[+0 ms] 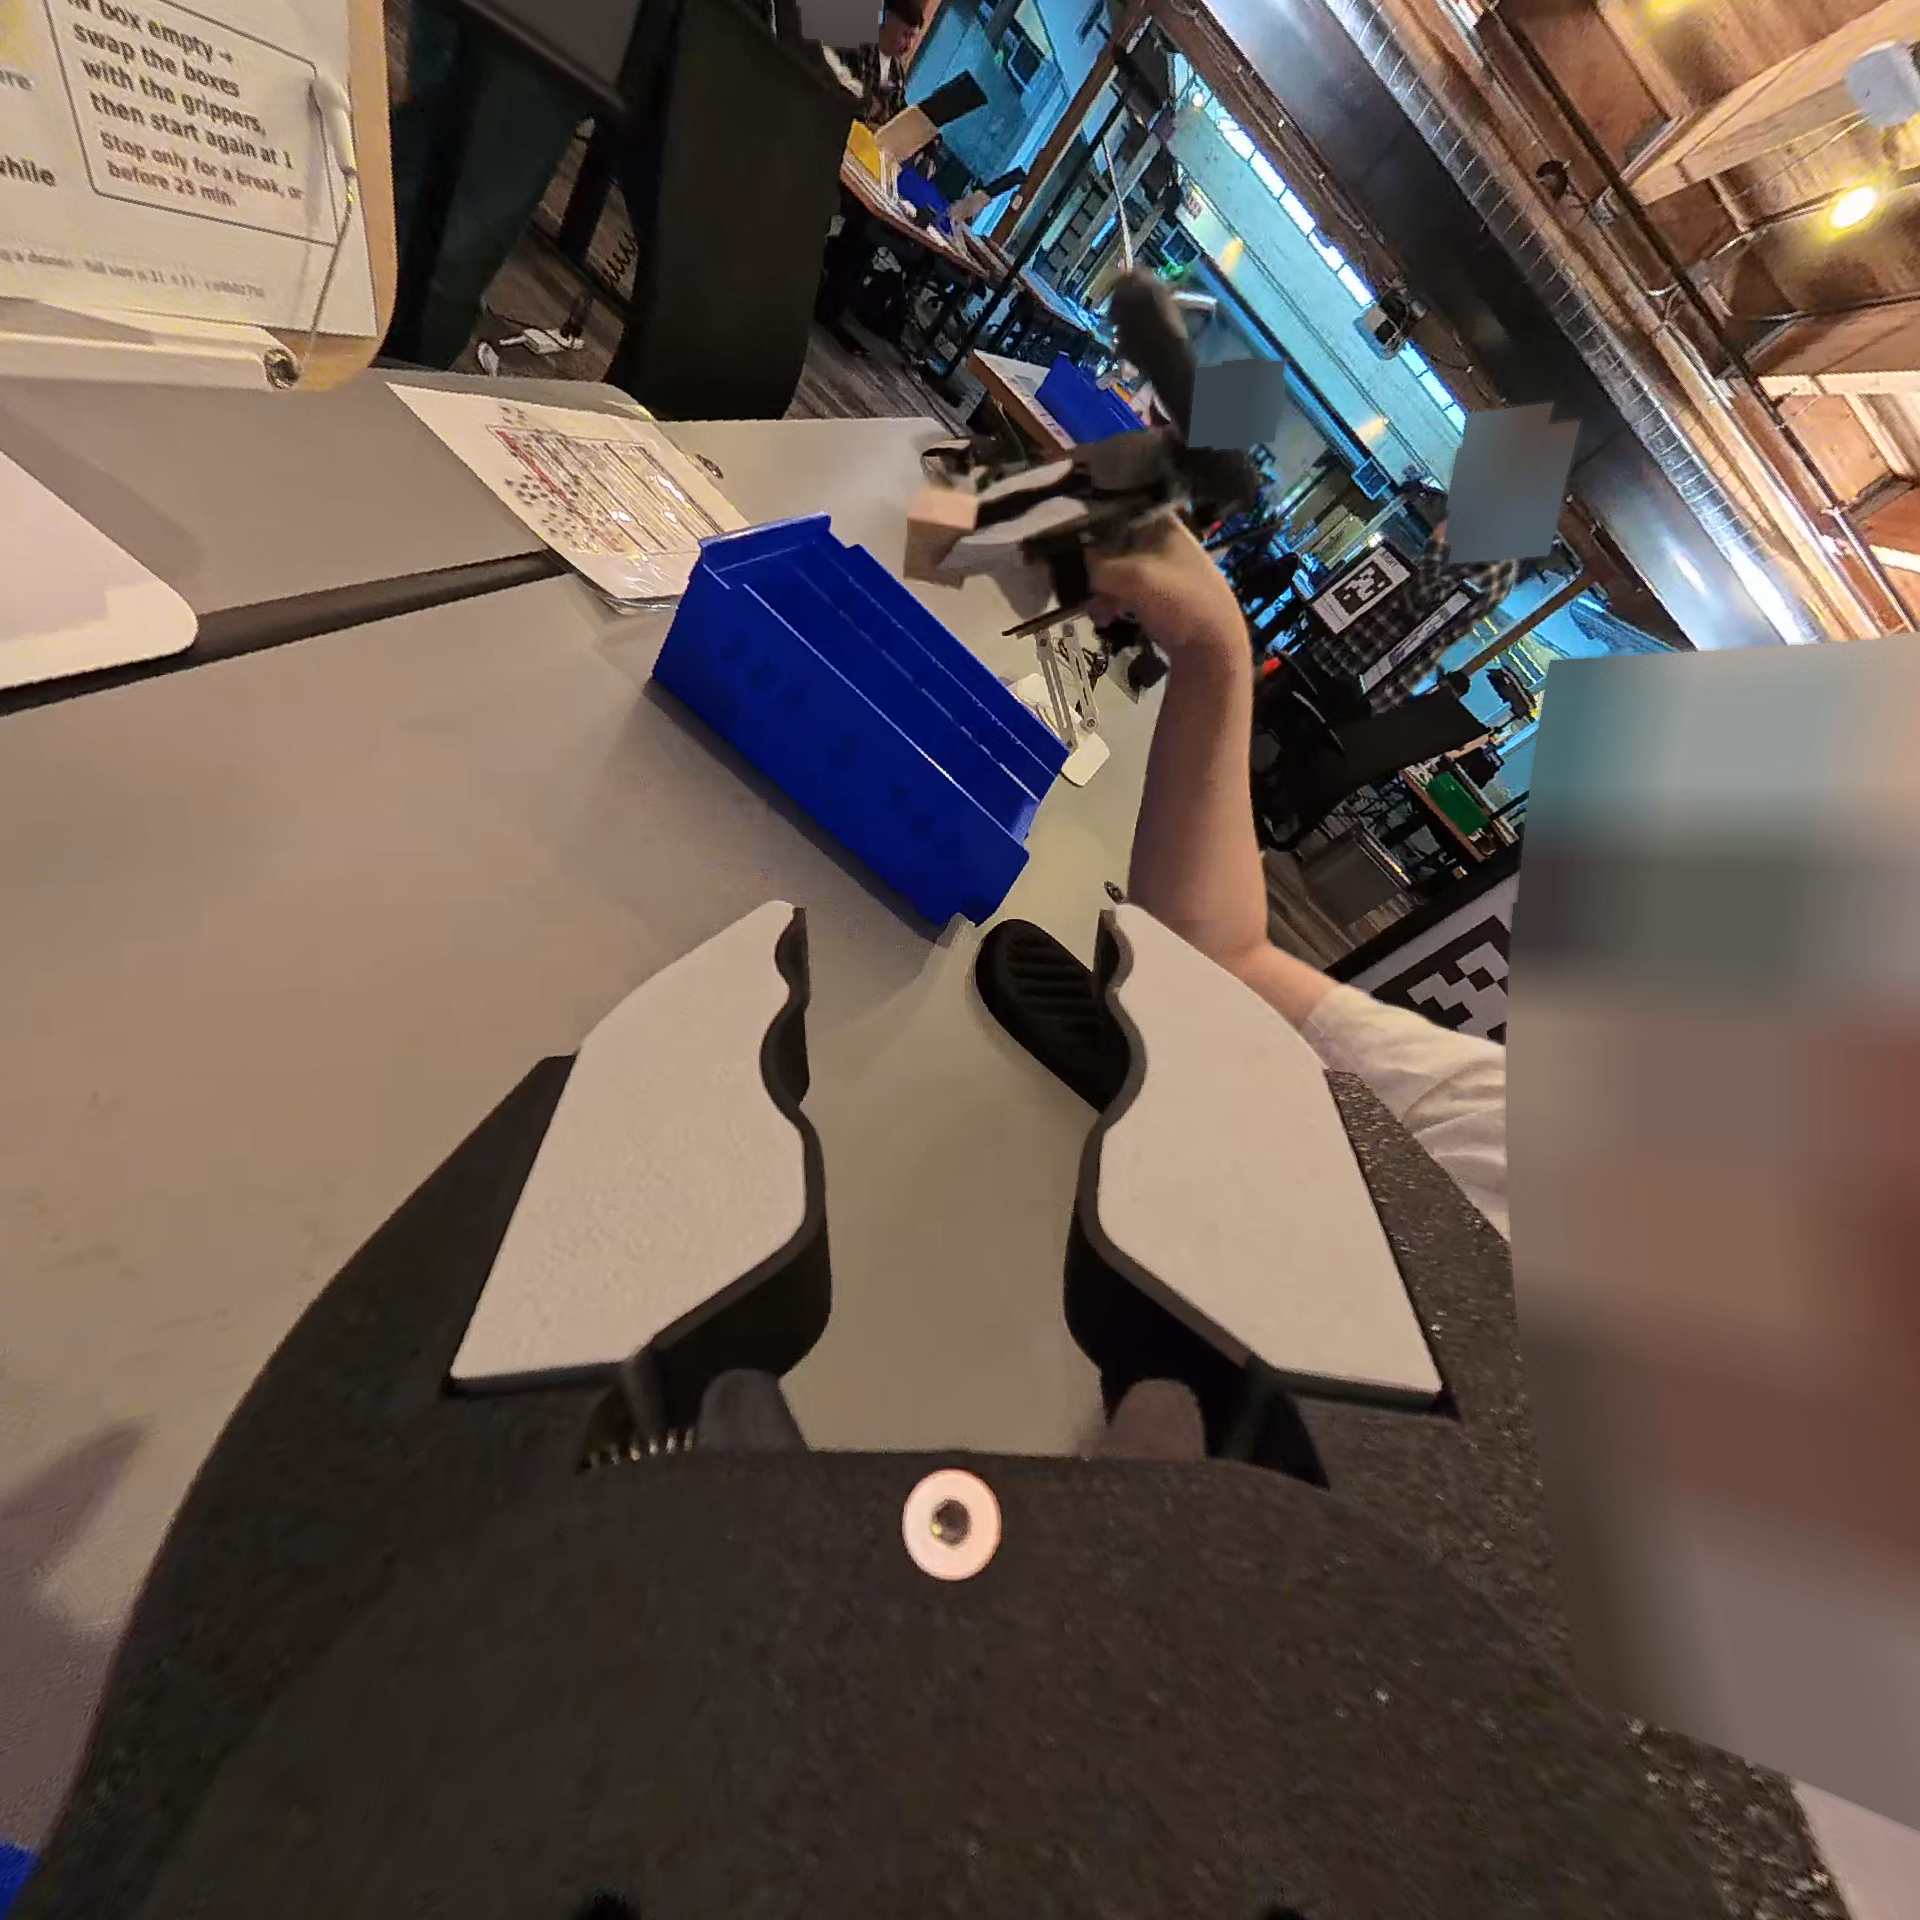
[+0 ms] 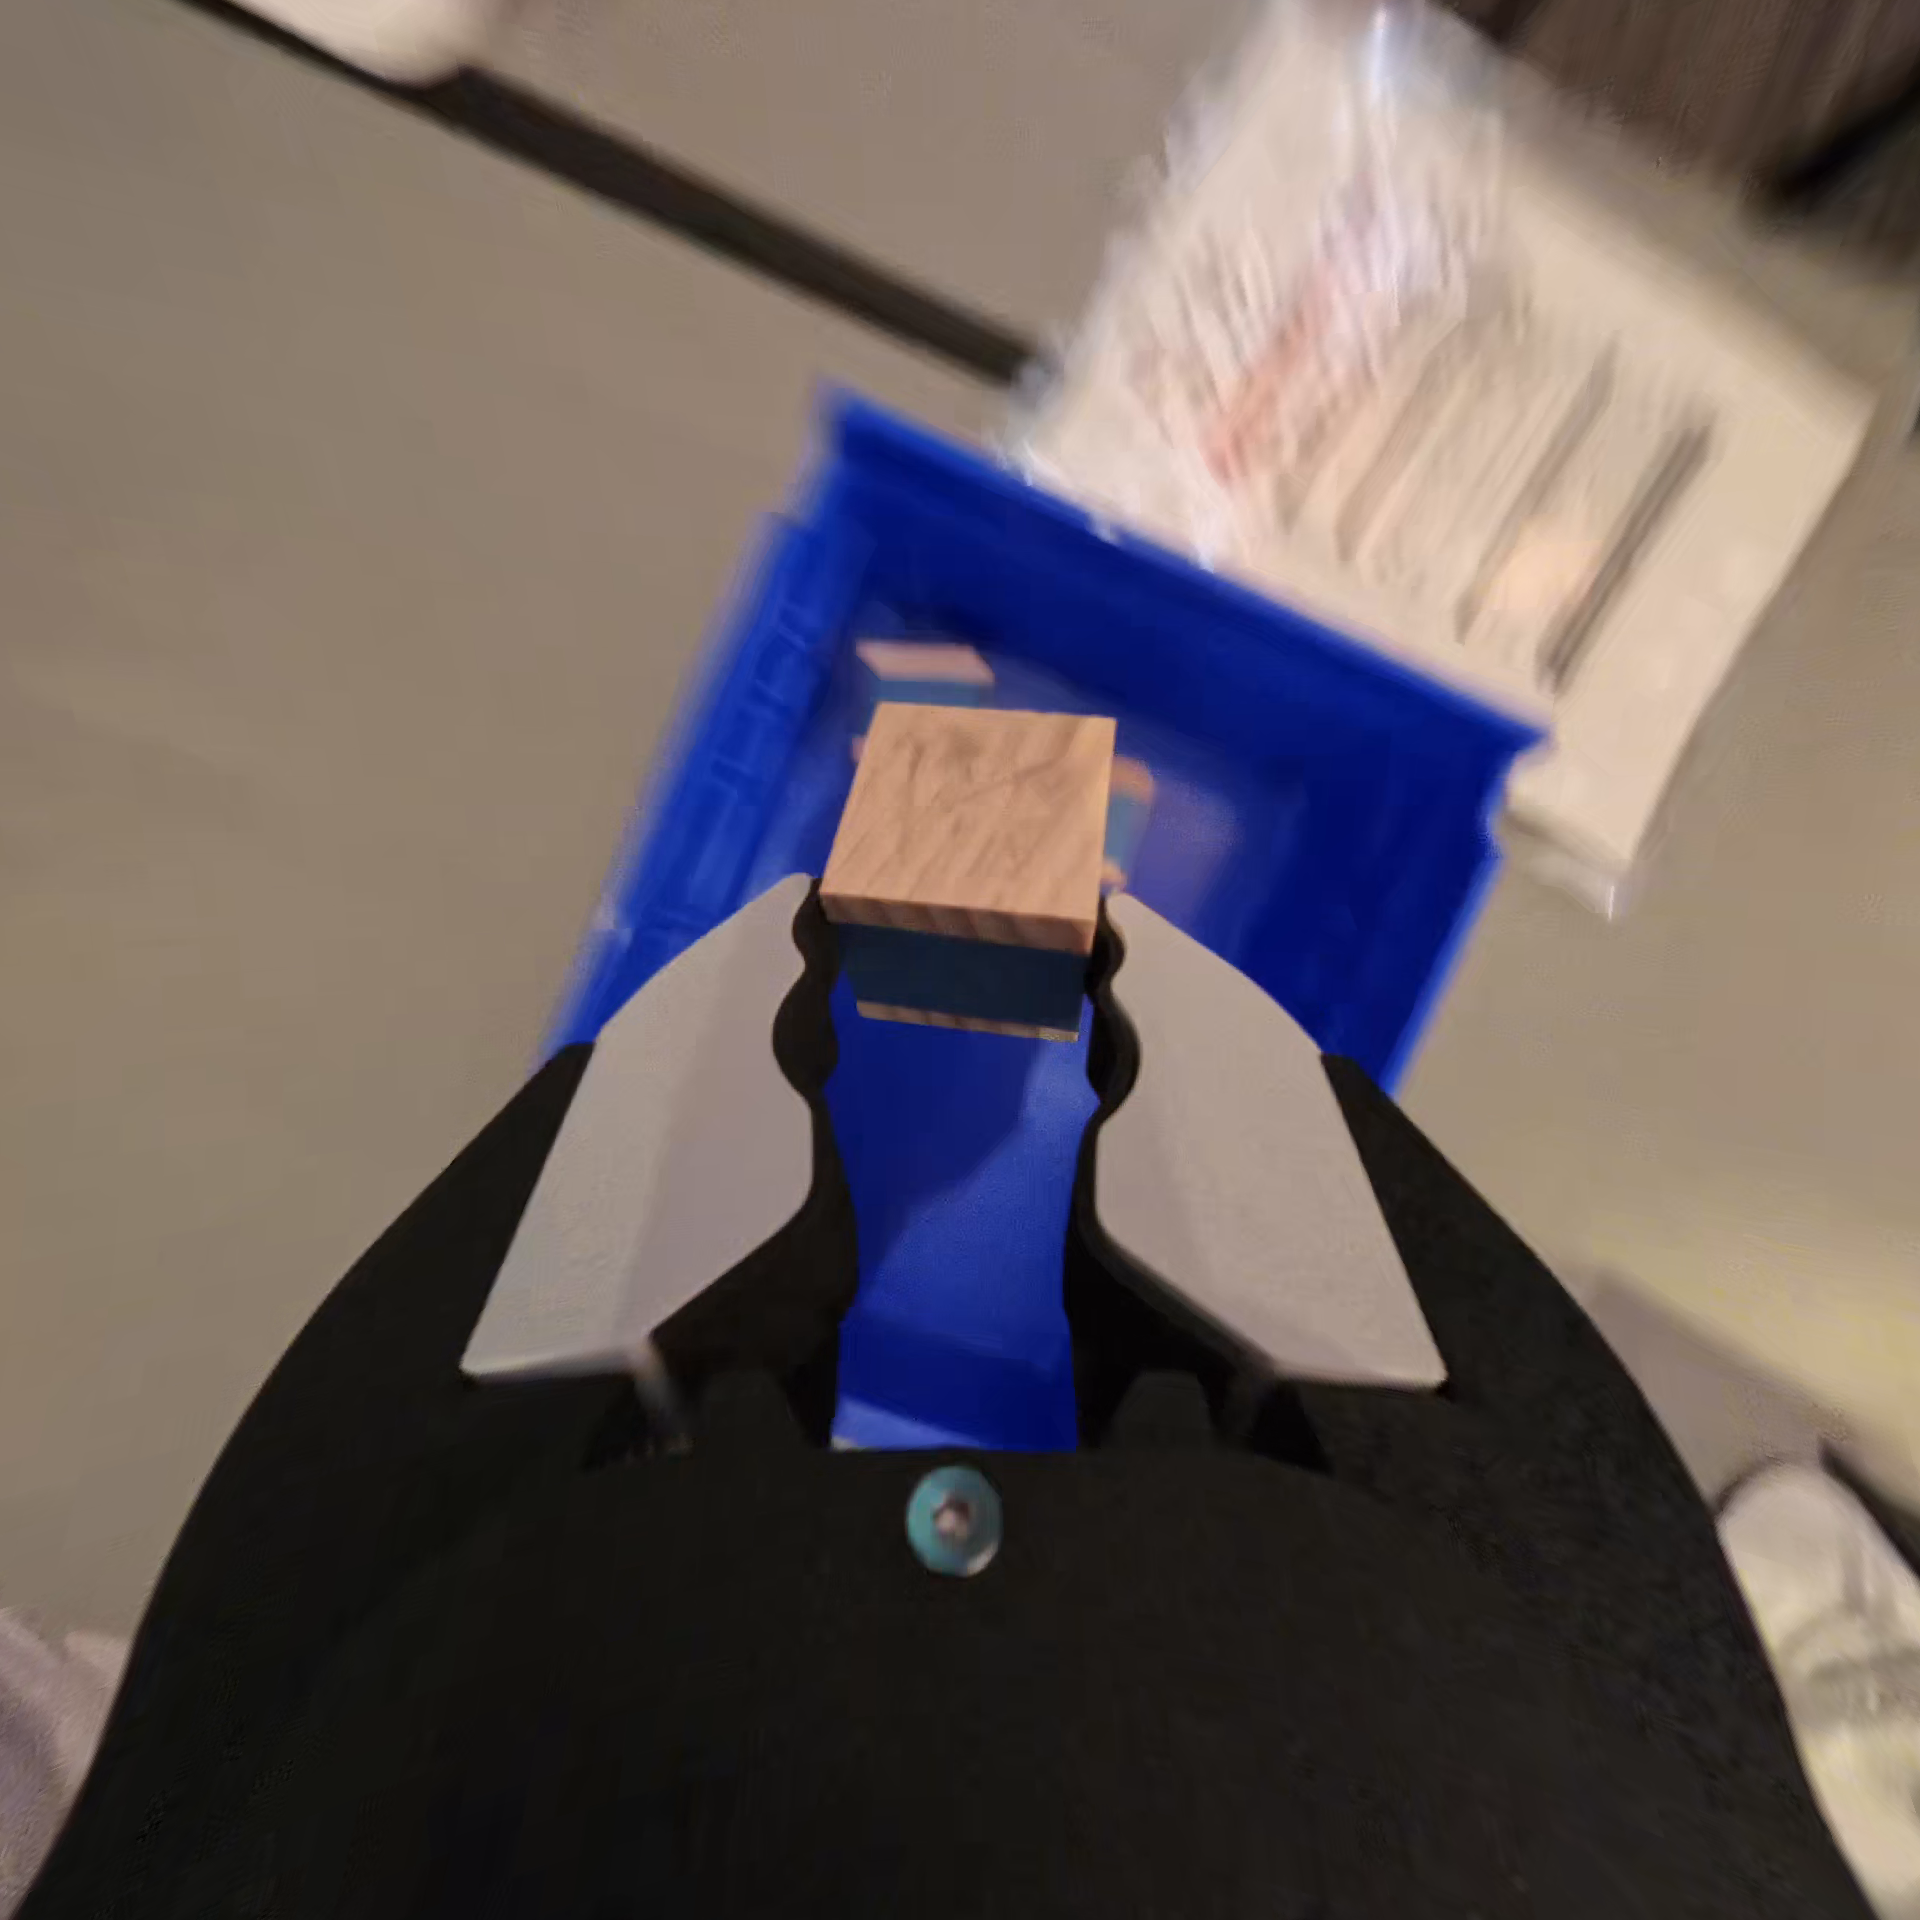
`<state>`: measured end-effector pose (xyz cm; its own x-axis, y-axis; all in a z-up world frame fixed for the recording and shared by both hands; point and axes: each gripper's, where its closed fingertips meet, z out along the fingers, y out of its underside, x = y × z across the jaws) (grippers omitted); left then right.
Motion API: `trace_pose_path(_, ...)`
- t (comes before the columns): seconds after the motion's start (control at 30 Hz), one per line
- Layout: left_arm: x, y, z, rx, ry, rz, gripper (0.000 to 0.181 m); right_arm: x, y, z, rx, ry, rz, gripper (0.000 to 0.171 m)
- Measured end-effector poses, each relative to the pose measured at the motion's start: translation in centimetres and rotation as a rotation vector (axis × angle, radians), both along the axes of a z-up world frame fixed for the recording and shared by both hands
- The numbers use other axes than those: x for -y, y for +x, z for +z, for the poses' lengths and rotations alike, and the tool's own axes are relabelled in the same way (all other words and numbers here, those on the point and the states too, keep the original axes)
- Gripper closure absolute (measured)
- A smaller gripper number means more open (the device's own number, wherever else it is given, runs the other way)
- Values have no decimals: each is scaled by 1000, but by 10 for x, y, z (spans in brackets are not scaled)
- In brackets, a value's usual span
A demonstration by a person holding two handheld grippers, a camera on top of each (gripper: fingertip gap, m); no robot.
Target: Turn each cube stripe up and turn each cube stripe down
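My right gripper (image 2: 956,925) is shut on a wooden cube (image 2: 971,826) with a blue stripe around its middle; the stripe runs flat between the fingers and a plain wood face points away from the camera. It hangs above the blue bin (image 2: 1299,707), which holds more striped cubes (image 2: 920,665), blurred. In the left wrist view the right gripper (image 1: 966,530) shows high above the blue bin (image 1: 852,727) with the cube (image 1: 940,535) at its tips. My left gripper (image 1: 951,920) is open and empty, low over the grey table (image 1: 312,935).
A laminated sheet (image 1: 592,488) lies behind the bin. A white board (image 1: 62,613) sits at the left and a sign on a wooden stand (image 1: 197,156) at the back left. A black ribbed piece (image 1: 1049,997) lies by my left gripper's right finger. The person's forearm (image 1: 1195,790) crosses the right.
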<state>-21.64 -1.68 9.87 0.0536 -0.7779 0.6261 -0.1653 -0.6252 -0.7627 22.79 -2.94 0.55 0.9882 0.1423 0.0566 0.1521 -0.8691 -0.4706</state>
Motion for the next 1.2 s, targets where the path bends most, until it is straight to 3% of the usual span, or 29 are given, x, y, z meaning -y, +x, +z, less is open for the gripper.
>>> trace_pose_path(0.17, 7, 7, -8, -48, 4, -34, 130, 19, 67, -84, -18, -374, -186, 125)
trace_pose_path(0.4, 13, 12, -13, -86, 16, -46, 130, 12, 85, -123, 9, -560, -277, 125)
trace_pose_path(0.83, 22, 16, -16, -132, 49, -66, 131, -11, 95, -131, 80, -513, -270, 126)
trace_pose_path(1.2, 17, 0, -5, -118, 74, -16, 132, -16, 67, -74, 61, -309, -160, 130)
